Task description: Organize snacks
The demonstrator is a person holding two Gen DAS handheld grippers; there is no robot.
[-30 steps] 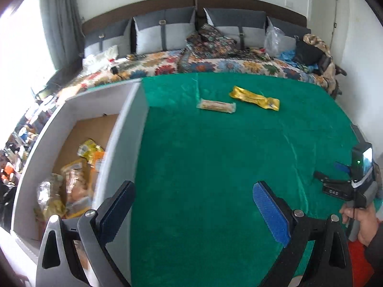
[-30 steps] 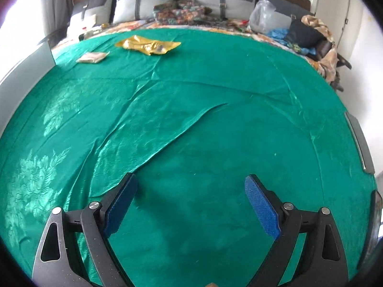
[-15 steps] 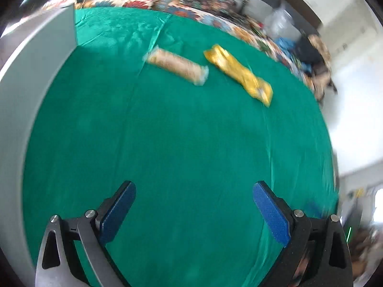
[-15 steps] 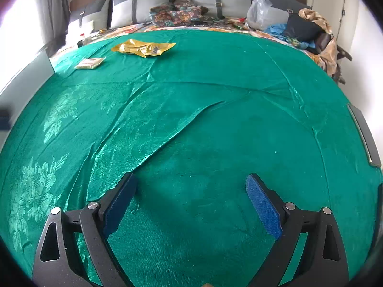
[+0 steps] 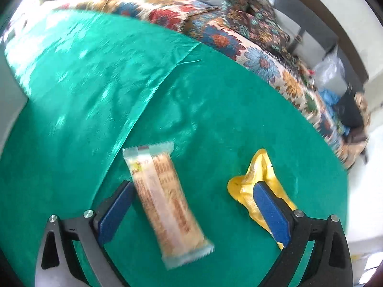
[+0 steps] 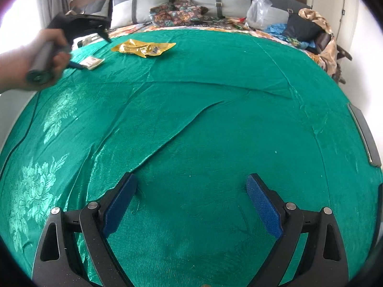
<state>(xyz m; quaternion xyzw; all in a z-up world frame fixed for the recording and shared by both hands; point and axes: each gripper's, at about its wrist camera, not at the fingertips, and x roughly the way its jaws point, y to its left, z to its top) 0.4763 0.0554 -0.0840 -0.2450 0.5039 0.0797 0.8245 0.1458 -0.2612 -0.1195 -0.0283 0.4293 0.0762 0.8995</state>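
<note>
Green cloth [image 6: 215, 100] is covering the bed, creased and shiny, with grey pillows [image 6: 141, 2] and a floral cushion [image 6: 182, 14] sitting at the headboard end. Clutter (clear bag, blue and dark fabric) is piling up at the far right corner.

Left gripper [image 5: 191, 205] is hovering low over the cloth, jaws spread wide. Wafer bar [image 5: 165, 203] is lying flat between the fingers, long axis running roughly along them, tilted a little; its upper part is sitting just beside the left pad [image 5: 115, 210], with a clear gap to the right pad [image 5: 270, 212]. No contact that I can confirm; the view is motion-blurred. Yellow wrapper [image 5: 258, 181] is lying crumpled just right of the bar, and the right pad is overlapping it in view (touching or above, can't tell).

Right gripper [image 6: 191, 203] is hanging over bare cloth near the foot of the bed, jaws wide apart, holding nothing. From its camera, a hand [image 6: 36, 57] is gripping the left tool's handle at far left, fingers pointing down at the bar [image 6: 92, 62]; the wrapper [image 6: 143, 46] is lying just beyond it, toward the pillows. Both snacks are well apart from the right gripper.
</note>
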